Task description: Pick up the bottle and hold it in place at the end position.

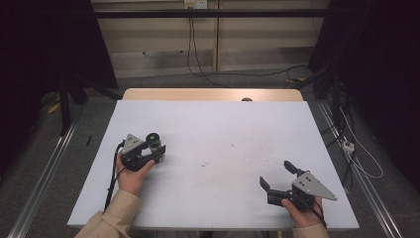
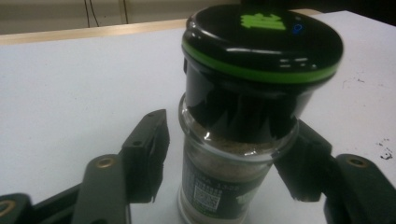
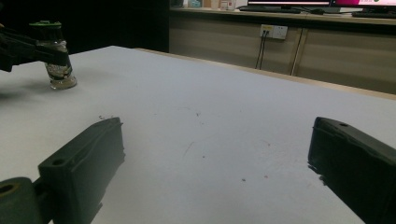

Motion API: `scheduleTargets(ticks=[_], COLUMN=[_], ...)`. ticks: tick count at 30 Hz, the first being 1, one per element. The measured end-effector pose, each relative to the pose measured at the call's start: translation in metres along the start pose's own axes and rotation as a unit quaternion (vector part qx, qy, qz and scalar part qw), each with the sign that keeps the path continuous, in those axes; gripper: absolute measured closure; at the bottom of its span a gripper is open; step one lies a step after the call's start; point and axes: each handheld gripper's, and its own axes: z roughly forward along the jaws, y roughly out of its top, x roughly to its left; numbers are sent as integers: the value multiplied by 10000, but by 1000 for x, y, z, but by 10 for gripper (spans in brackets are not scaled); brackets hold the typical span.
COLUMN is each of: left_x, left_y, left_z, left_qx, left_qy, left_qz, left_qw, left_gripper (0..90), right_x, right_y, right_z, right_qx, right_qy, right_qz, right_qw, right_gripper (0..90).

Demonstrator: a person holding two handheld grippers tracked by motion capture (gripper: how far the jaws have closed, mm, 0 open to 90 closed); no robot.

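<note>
Right gripper, nearest the person's edge at about 4 o'clock on the table: jaws spread wide with nothing between them, resting low over bare white surface, probably parked to leave the work to the other hand. In the right gripper view the two black jaws frame an unobstructed stretch of tabletop marked only by small specks. Left gripper, at about 9 o'clock: its jaws flank a spice jar that stands upright on the table. In the left gripper view the jar shows a clear glass body holding pale ground powder, a dark printed label and a black cap with a green band; the right jaw lies against or very near the glass, while the left jaw stands slightly apart from it, so the jaws are narrowed around the jar but a firm clamp cannot be confirmed. The jaws meet the body just under the cap, a level that likely steadies the jar. Farther off, from 10 to 2 o'clock, the surface is open to the wooden far edge, leaving ample room to slide or lift the jar; the left edge lies nearer to it.
</note>
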Motion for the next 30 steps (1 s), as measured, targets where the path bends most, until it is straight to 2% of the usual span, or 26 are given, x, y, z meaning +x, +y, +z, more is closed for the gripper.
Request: scheduleTargets(ticks=[4,7,10,14,22,27,30], left_x=[0,-3,-2,-3,-11,-19,-21], left_y=[0,0,1,2,11,15,18], left_z=[2,3,2,3,8,15,17], left_qx=[44,-19,-20,-52,-68,14,6], left_qy=[-6,-37,14,-14,-201,-301,-345], left_qz=[10,20,94,5,98,233,228], left_qw=[10000,10000,10000,10000,9997,9993,9991], left_gripper=[466,517,524,529,531,531,531], right_x=[0,1,0,0,0,0,0], right_y=[0,0,0,0,1,0,1], right_z=[0,0,0,0,1,1,1], right_qx=[8,0,-2,-13,-16,3,3], right_qy=[-3,9,11,-8,16,16,29], right_qz=[-21,-16,-17,-29,-19,47,55], right_qw=[10000,10000,10000,10000,10000,10000,10000], right_gripper=[31,31,31,32,32,33,33])
